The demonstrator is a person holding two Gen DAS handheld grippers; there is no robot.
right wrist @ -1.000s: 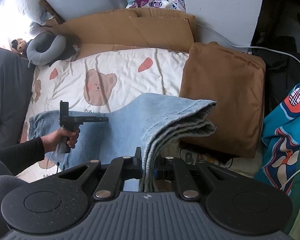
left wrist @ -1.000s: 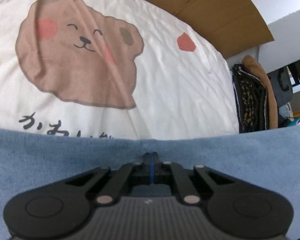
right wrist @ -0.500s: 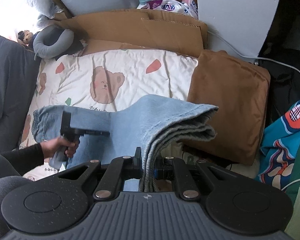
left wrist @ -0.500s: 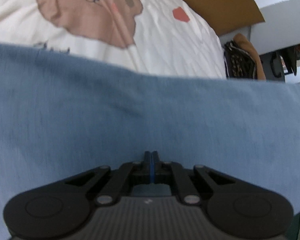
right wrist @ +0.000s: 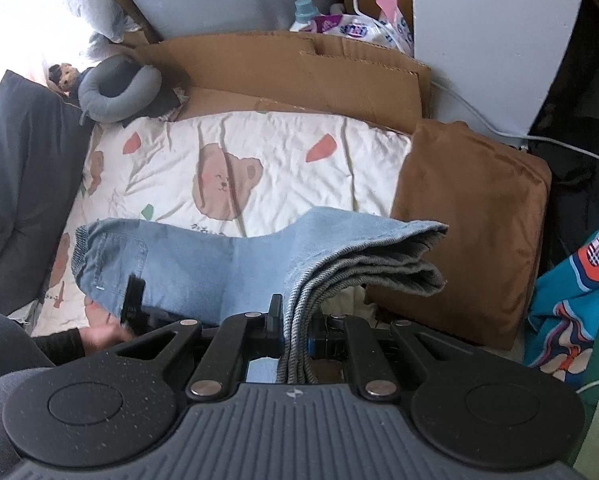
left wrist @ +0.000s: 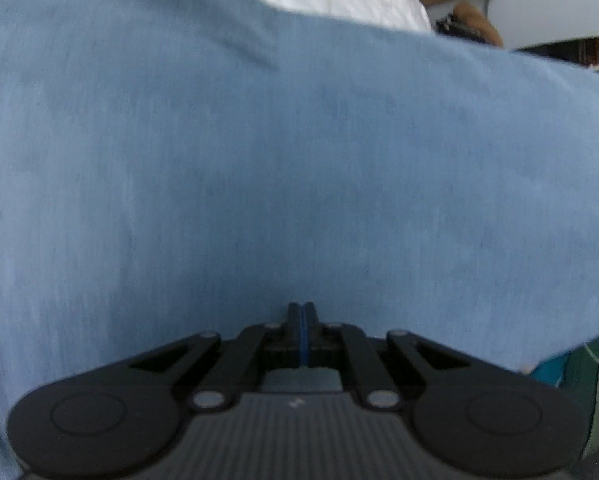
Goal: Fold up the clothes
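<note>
Pale blue denim, soft and washed out, makes up the jeans [right wrist: 203, 264], which hang folded lengthwise above the bed. An elastic waistband and a stitched back pocket show at their left end; at the right end the grey-edged hems lie stacked in several layers, fanned a little, with the inner weave showing a lighter grey. The right gripper [right wrist: 295, 322] is nearly closed, its jaws squeezed on that bundle of hem layers, which runs down between them. The left gripper [left wrist: 301, 314] has its jaws pressed fully together; denim fills almost its whole view, smooth and faintly streaked, but whether any of it is pinched between the tips cannot be told. In the right wrist view the left gripper shows as a black handle under the jeans near the pocket, held by a hand [right wrist: 99, 334] in a dark sleeve.

Under the jeans lies a creased cream bedsheet [right wrist: 259, 152] printed with brown bear faces and coral leaf shapes. Just beside it on the right sits a square brown cushion [right wrist: 479, 216] with a velvety nap. Flat cardboard [right wrist: 299, 64] stands behind the bed, and a grey ring-shaped neck pillow [right wrist: 119, 92] lies at its far left corner.
</note>
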